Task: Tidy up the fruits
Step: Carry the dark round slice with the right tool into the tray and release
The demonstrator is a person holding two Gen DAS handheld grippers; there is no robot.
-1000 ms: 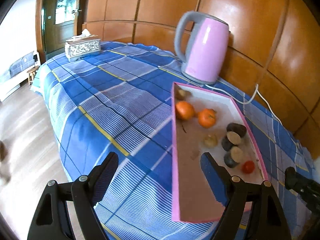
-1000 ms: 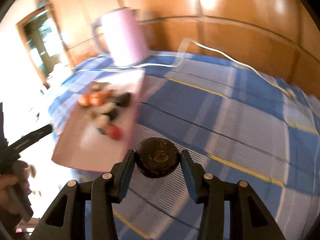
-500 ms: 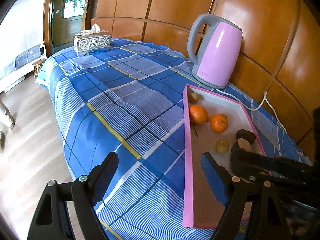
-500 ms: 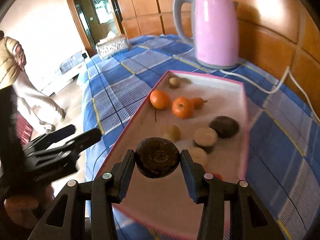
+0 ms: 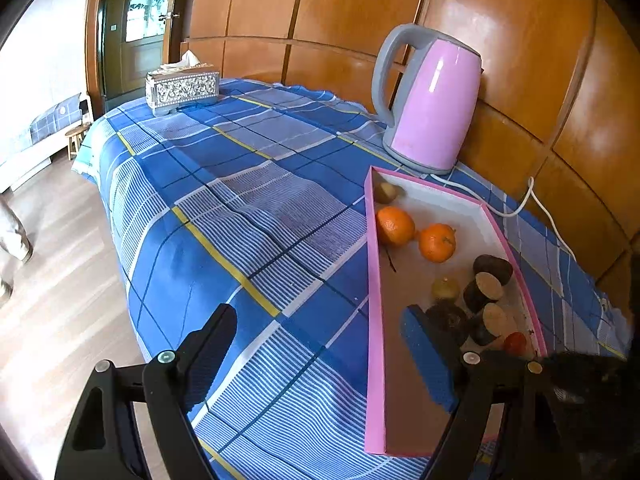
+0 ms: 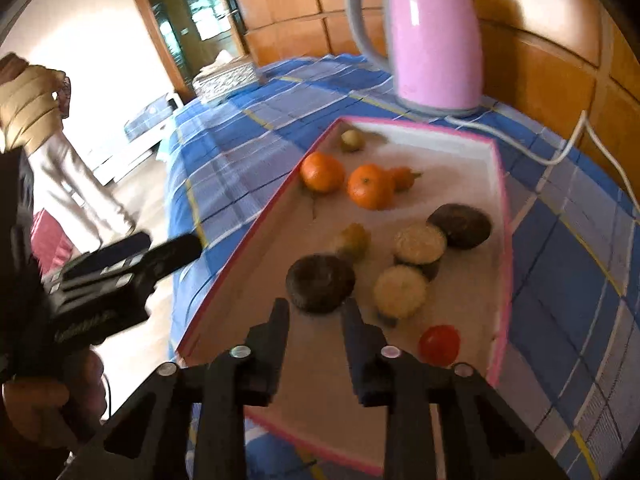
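A pink-rimmed tray lies on the blue plaid tablecloth. It holds two oranges, small yellowish fruits, dark cut fruit pieces and a red tomato. A dark round fruit lies on the tray floor just beyond my right gripper, which is open and empty. My left gripper is open and empty, its right finger over the tray's near end.
A pink electric kettle with a white cord stands behind the tray by the wood-panelled wall. A silver tissue box sits at the table's far corner. A person stands on the floor at left.
My right gripper came over the tray with the dark round fruit, opened and let it go onto the tray floor, then drew back a little. My left gripper stayed open.
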